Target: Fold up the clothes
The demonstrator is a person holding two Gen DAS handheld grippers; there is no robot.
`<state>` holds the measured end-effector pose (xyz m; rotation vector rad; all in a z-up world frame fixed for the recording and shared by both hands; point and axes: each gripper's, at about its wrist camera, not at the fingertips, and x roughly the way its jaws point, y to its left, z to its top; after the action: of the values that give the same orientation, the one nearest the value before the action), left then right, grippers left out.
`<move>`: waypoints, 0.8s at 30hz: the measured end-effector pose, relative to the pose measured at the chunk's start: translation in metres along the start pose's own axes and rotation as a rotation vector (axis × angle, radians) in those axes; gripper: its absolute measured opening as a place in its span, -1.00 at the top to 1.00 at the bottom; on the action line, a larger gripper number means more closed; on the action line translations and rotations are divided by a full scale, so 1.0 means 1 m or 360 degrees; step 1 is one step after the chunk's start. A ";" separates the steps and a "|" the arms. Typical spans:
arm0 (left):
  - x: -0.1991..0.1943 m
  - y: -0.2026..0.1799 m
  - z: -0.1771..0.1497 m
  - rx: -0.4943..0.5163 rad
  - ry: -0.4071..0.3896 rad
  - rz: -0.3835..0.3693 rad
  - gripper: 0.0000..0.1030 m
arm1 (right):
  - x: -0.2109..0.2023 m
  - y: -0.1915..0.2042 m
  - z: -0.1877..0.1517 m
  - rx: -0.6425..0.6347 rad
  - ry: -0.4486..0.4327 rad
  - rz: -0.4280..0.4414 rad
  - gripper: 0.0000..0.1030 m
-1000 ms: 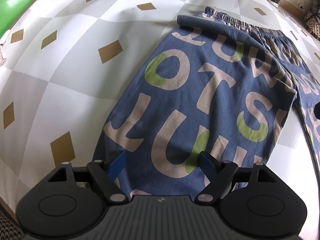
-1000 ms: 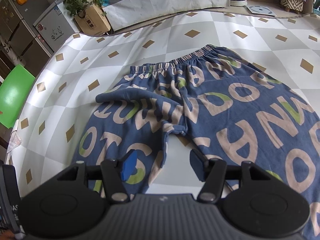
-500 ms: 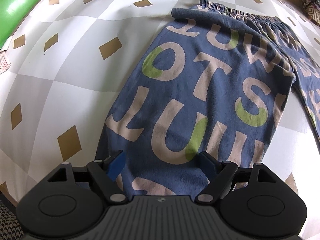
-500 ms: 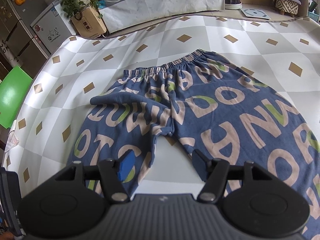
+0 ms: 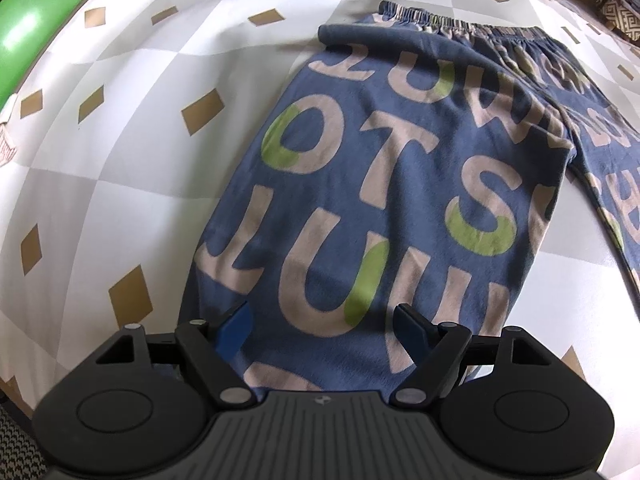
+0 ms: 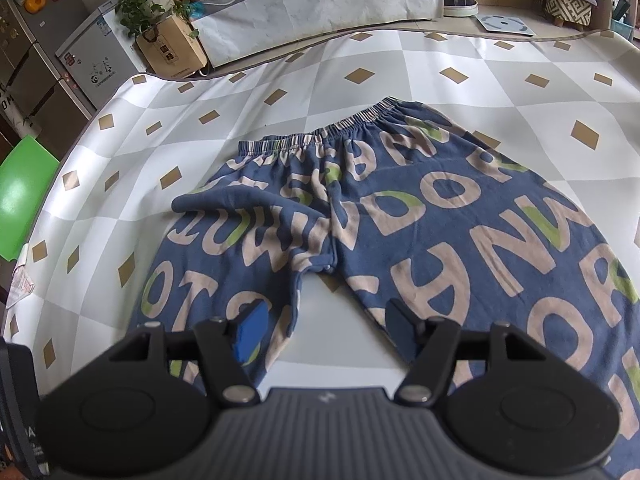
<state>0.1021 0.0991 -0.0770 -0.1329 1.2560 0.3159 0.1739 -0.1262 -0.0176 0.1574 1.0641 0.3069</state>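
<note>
The blue trousers (image 6: 400, 216) lie spread flat on the checked counter (image 6: 280, 92), waistband (image 6: 320, 134) at the far end, both legs running back toward the cameras. Big beige and green letters cover the cloth.

Over on the left leg (image 5: 360, 184), the left claw (image 5: 322, 326) hangs just above the fabric near the trousers' lower end, pointing steeply down. Its jaws stand wide and are closing a little right now; cloth lies beneath the gap, but the blue pads (image 5: 234, 328) press on nothing, so it has hold of nothing.

The right claw (image 6: 326, 330) hovers above the bare strip of counter between the two legs, just short of the trousers' crotch (image 6: 320, 266). Its jaws are spread apart, also gripping nothing. The inner edge of each leg sits beside each fingertip.

Left of the trousers, past the counter's edge, a green chair (image 6: 24, 196) shows.
</note>
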 end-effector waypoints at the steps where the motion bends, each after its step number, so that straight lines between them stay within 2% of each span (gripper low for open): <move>1: 0.000 -0.001 0.001 0.0002 -0.0011 -0.0004 -0.49 | 0.001 -0.001 0.000 0.0000 0.0000 0.0001 -0.22; 10: -0.001 -0.012 0.020 -0.0015 -0.0059 -0.0074 -0.50 | 0.018 -0.014 0.011 0.0042 -0.0036 -0.0060 -0.24; 24: 0.013 -0.013 0.044 -0.0177 0.0034 -0.0149 -0.50 | 0.054 -0.040 0.035 0.0162 -0.0144 -0.0087 -0.27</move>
<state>0.1501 0.1013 -0.0768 -0.2904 1.2495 0.3042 0.2361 -0.1457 -0.0568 0.2306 0.9929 0.1946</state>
